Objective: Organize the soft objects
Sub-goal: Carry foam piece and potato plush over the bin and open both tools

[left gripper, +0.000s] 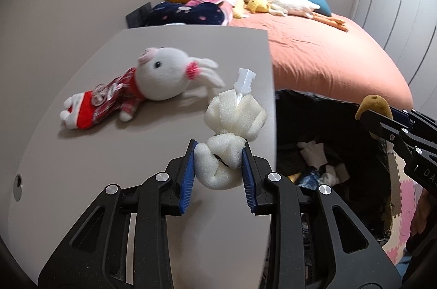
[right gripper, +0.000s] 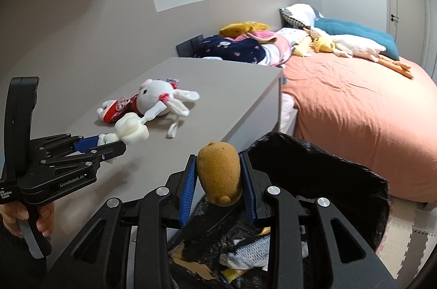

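Note:
My left gripper [left gripper: 218, 152] is shut on a white foam toy [left gripper: 232, 130] with a white plastic handle, held just above the grey table [left gripper: 95, 152] near its right edge. From the right wrist view the same left gripper [right gripper: 114, 142] and foam toy [right gripper: 132, 129] appear at the left. A white plush rabbit in red clothes [left gripper: 142, 87] lies on the table beyond it, also seen as the rabbit [right gripper: 147, 100]. My right gripper [right gripper: 218, 174] is shut on a brown plush potato-shaped toy [right gripper: 220, 174], held over the open black bag [right gripper: 341, 179]. That right gripper [left gripper: 379, 122] reaches in from the right.
The black bag [left gripper: 314, 108] beside the table holds several soft items. A bed with an orange sheet [left gripper: 327, 56] carries pillows, a folded blanket and plush ducks [left gripper: 273, 5]. A small white strap [right gripper: 172, 129] lies on the table. Foam floor mats [right gripper: 409, 234] are at lower right.

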